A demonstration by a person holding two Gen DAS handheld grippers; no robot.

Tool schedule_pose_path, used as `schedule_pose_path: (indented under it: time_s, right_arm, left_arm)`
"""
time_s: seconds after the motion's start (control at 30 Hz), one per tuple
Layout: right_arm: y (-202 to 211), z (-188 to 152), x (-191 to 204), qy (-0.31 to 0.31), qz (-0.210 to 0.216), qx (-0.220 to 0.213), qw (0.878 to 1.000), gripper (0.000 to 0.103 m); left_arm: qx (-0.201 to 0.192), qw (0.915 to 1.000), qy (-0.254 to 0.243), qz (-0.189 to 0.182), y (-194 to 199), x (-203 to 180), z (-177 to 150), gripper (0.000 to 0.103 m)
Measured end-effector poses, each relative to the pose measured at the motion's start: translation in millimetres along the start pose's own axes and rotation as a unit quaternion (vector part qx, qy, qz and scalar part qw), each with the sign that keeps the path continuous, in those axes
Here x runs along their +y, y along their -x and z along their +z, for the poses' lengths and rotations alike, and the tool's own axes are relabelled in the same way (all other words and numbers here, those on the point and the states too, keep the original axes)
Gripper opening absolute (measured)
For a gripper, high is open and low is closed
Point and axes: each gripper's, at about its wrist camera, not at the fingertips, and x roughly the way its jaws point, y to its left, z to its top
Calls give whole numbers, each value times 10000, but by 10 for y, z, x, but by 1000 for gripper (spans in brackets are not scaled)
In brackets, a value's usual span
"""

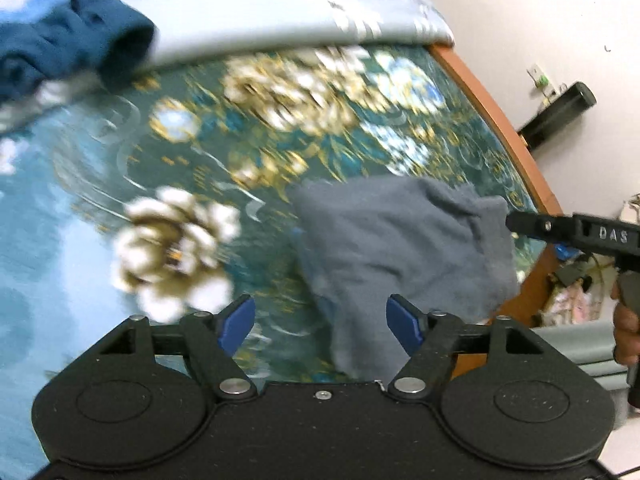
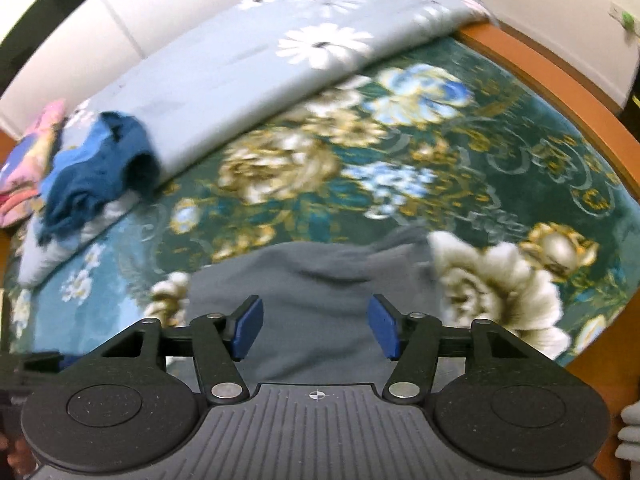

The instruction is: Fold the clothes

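- Floral green bedspread (image 2: 500, 184) fills both views, edged by a wooden bed frame (image 2: 560, 80) at the right, with a pale daisy quilt (image 2: 256, 64) folded across the upper part.
- Grey garment (image 1: 400, 248) lies bunched at lower centre-right of the left view; in the right view it sits low in the middle, just ahead of the fingers.
- Left gripper (image 1: 320, 324) has its blue pads spread apart, with nothing between them.
- Right gripper (image 2: 316, 328) is likewise spread wide over the grey cloth; seen from the left view, its tip sits at the garment's right edge, and whether it touches is unclear.
- Blue garment (image 2: 96, 168) lies crumpled at the left against the quilt's edge.
- Both views are motion-blurred.
- Folding well likely means pinching two edges, pulling the cloth flat, then laying it over evenly.
- No basket or box shows.
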Motion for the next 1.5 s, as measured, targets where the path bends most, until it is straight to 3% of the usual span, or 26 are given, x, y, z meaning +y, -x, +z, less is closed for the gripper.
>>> schedule_pose_path:
  time_s: [0.23,0.33,0.37,0.67,0.73,0.8,0.97,1.03,1.1,1.23,1.5]
  right_arm:
    - [-105,-350,1139,457,379,153,9981,59]
    - [-142,-502,1660,645,546,208,9962,72]
    - [-157,-544,1831,757,600,237,9950,72]
    - [-280,-883,3300,1829,663,337,9803,73]
    - [-325,-941,3570,2025,656,285,9767,86]
    - [-362,-1029,3790,2164,647,235,9739,87]
    - [-426,-1322,4222,2377,674,144,9689,89]
    - [-440,-1455,4261,2373,662,244,9689,99]
    - [-446,-1580,4277,2359,649,363,9689,102]
    - [-456,-1692,4202,2346,673,543,9682,103]
    - [-374,-1790,3928,2189,764,655,9705,103]
  left_arm:
    - [-508,9966,55,649,717,835,-298,78]
    - [-677,9926,253,972,1026,1282,-476,81]
    - [-749,9910,338,1053,1132,1448,-547,82]
    - [-1343,9702,1098,1691,1930,2637,-1212,99]
    - [-1390,9654,1278,1799,2020,2800,-1352,101]
    - [-1397,9614,1443,1882,2084,2930,-1481,101]
    - [-1124,9570,1615,2133,2135,3016,-1690,101]
    - [-1088,9559,1660,2163,2148,2997,-1734,101]
    - [-1054,9544,1692,2221,2144,2963,-1752,101]
    - [-914,9489,1746,2466,2065,2835,-1744,101]
    - [-614,9456,1907,2561,1874,2511,-1903,102]
